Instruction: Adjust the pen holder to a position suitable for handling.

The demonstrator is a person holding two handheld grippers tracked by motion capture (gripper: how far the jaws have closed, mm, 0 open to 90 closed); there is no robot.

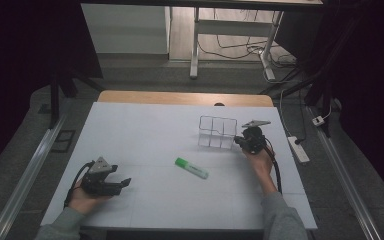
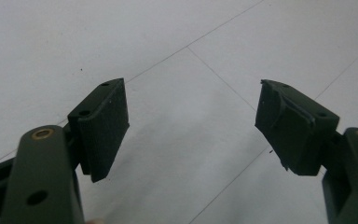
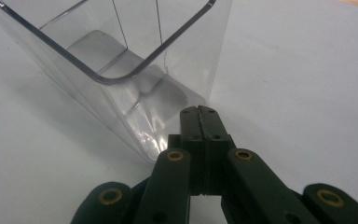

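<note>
A clear plastic box [image 1: 217, 132] with several compartments stands right of the table's middle. My right gripper [image 1: 238, 141] is shut and sits at the box's right side. In the right gripper view its closed tips [image 3: 199, 113] rest by the lower corner of the clear box [image 3: 121, 60], with nothing seen between the jaws. A green and white highlighter [image 1: 191, 168] lies flat on the white sheet between the two hands. At the front left my left gripper [image 1: 124, 183] is open and points right; its jaws [image 2: 191, 121] stand wide apart over bare white surface.
The white sheet [image 1: 155, 130] covers the table, with a strip of wood [image 1: 185, 97] showing at the far edge. On the floor to the right lies a white power strip [image 1: 298, 149] with cables. Desk legs [image 1: 195, 50] stand beyond the table.
</note>
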